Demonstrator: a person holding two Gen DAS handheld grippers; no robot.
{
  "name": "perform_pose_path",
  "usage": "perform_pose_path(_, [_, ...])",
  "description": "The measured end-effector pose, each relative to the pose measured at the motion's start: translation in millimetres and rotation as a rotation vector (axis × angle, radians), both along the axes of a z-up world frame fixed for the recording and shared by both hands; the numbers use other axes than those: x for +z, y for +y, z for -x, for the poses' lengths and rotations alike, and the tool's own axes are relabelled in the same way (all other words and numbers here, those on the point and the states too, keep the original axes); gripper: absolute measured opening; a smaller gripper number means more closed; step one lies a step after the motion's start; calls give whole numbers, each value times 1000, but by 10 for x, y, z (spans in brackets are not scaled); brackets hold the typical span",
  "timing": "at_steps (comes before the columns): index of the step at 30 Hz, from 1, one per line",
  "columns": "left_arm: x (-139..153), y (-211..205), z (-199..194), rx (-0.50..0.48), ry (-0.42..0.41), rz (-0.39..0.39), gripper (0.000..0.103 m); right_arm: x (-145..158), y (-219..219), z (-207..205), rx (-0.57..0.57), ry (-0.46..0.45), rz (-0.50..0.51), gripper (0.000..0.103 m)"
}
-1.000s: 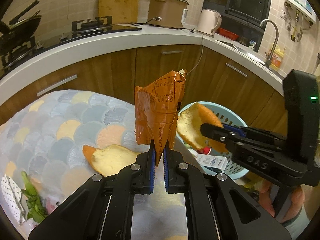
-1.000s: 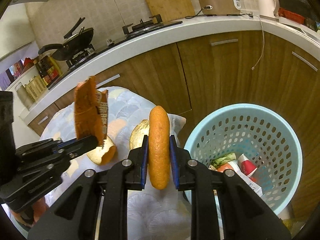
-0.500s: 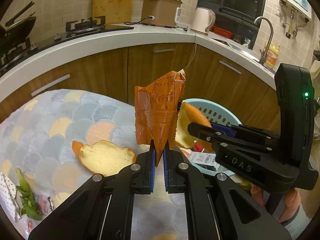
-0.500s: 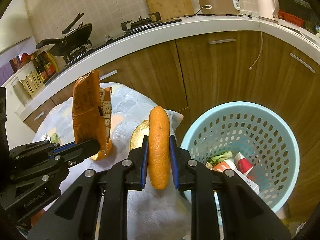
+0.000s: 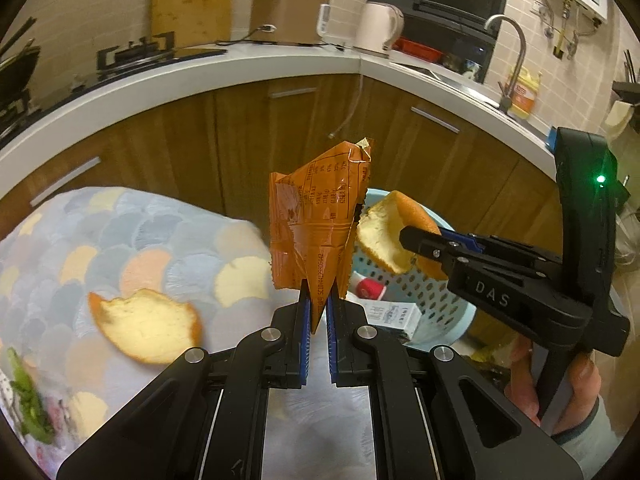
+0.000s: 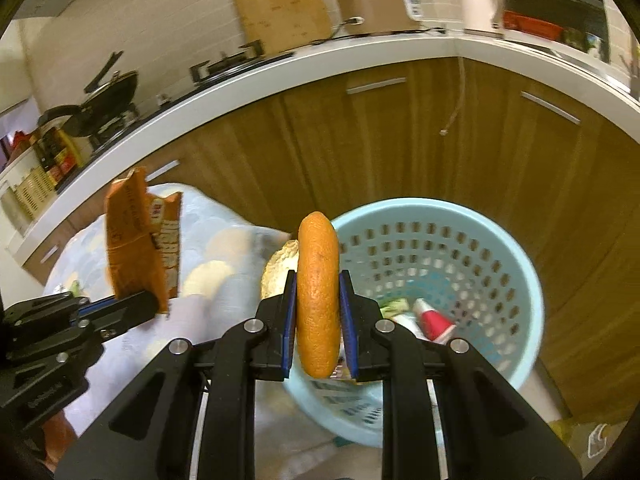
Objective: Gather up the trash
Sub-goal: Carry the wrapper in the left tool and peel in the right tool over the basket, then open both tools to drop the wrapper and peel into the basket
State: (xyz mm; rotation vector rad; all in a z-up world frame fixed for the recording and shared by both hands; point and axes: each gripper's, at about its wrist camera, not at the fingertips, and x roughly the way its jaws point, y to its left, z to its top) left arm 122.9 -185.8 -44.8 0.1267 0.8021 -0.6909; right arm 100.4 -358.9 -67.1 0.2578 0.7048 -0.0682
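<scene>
Carrying: both hands bring trash toward the bin, judged mid-transfer.
Table (image 5: 100, 240): scale-pattern cloth; one peel piece (image 5: 148, 326) lies on it, uncollected.
Bin (image 6: 516, 276): pale blue, beside table edge, holds scraps; likely the drop point.
Left gripper (image 5: 316, 312): clamped on wrapper (image 5: 320, 228) bottom tip, wrapper upright, over table edge, short of bin.
Right gripper (image 6: 318, 312): pinching peel (image 6: 318, 288) edge-on, at bin's near rim.

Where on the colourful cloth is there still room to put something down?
The scale-pattern cloth is bare across its middle and far side, between the orange peel lying on it and the wooden cabinets. The near left corner is crowded with green scraps. The blue basket already holds trash.
</scene>
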Motion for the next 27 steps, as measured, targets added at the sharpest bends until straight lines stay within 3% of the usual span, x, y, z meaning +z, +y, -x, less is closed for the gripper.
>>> perform_pose_path(14, [-268, -559, -224, -96, 53, -7, 5, -384, -684, -16, -197, 49, 43, 17])
perform_pose_path(27, [-283, -910, -143, -142, 52, 8, 5, -407, -717, -117, -168, 95, 97, 17])
